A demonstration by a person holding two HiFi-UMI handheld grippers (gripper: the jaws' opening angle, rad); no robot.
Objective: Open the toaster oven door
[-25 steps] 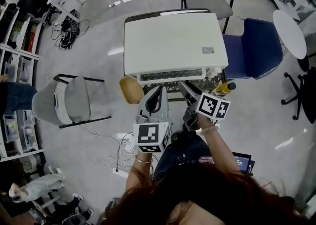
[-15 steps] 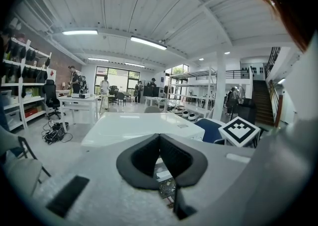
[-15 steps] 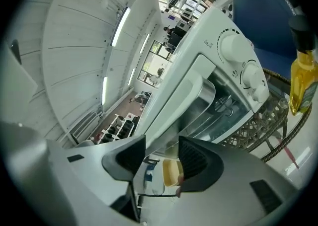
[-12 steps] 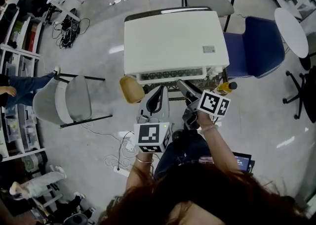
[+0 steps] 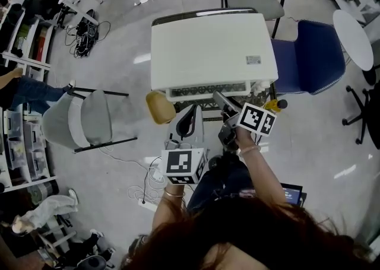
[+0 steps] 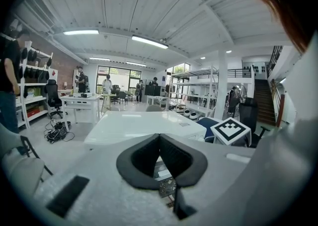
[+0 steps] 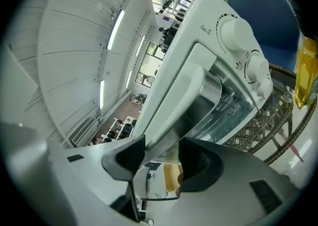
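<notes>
- Head view: the white toaster oven sat on a wire stand straight ahead of me. Its door faced me and, as far as I could judge, was shut.
- The right gripper was up against that front, a little right of centre. The left gripper hung beside it, just short of the oven, so the right one was the nearer to the door.
- Left gripper view: the left fingers met at their tips with nothing held between them. The oven's flat top lay ahead of them, and the right gripper's marker cube showed off to the right. I judged this hand to have no part in the pull.
- Right gripper view: the camera was rolled, so the oven leaned across the picture with its knobs high on the right.
- The door handle was a long white bar along the top edge of the glass door. It ran slantwise down into the gap between the right fingers.
- Those fingers had just been opening and stood wide apart, one on each side of the bar. I saw no pad pressing on it, so I read the handle as straddled, not gripped.
- The bar's long axis lay crosswise to the fingers, which was how I wanted it. I judged the next move to be closing on the bar, then drawing it toward me and downward to swing the door open.
</notes>
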